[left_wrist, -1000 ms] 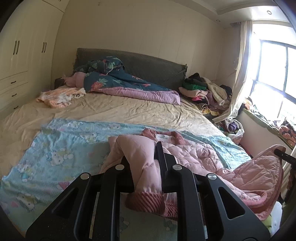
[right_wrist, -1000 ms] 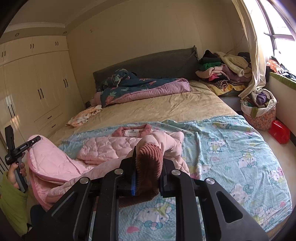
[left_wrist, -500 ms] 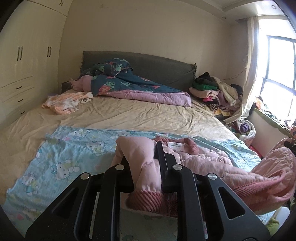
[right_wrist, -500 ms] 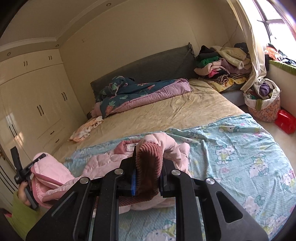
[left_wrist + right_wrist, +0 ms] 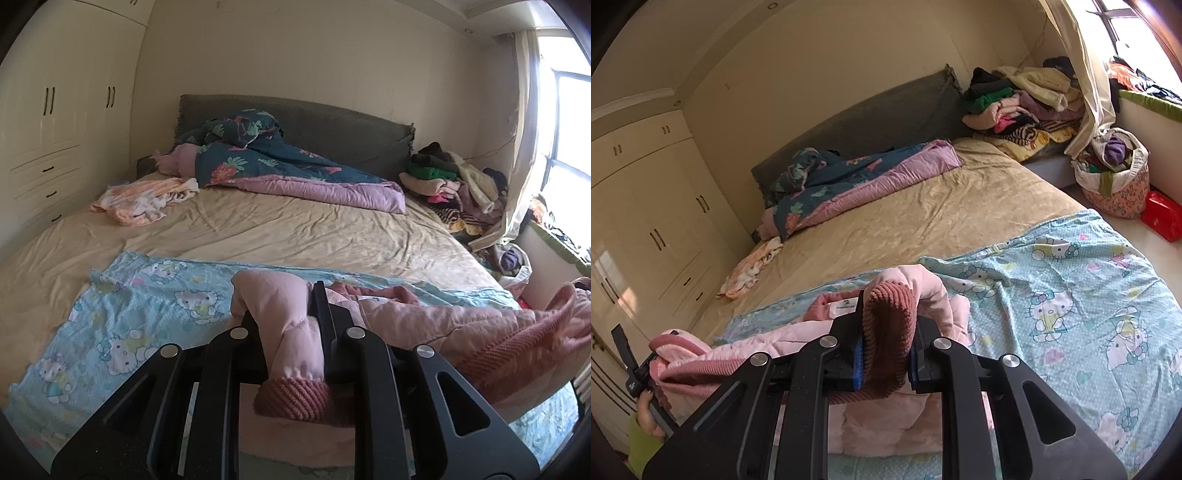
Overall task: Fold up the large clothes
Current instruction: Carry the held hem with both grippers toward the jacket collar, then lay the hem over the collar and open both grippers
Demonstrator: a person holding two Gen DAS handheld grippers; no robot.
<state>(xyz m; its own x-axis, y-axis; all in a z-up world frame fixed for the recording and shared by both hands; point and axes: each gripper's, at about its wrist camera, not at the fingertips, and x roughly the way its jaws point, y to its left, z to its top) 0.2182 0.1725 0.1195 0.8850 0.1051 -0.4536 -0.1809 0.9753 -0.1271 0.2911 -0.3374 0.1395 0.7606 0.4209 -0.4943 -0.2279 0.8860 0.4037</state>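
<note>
Both tongs, left tongs (image 5: 291,332) and right tongs (image 5: 886,332), clamp ribbed cuffs of a soft, bulky pink jacket (image 5: 768,350), probably light, at six o'clock.

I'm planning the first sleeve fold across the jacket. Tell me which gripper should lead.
Probably the right gripper: it pinches a ribbed cuff directly above the pink quilted jacket; the left gripper holds its sleeve out past the side.

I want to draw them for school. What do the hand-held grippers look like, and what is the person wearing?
Each hand-held gripper, left and right, is matte black, with two flat angular arms, triangular cut-outs and round silver screws at the joints. The right one has blue pads inside its fingers. No cables show. In the right wrist view, a bit of bright green clothing shows below the person's left hand.
</note>
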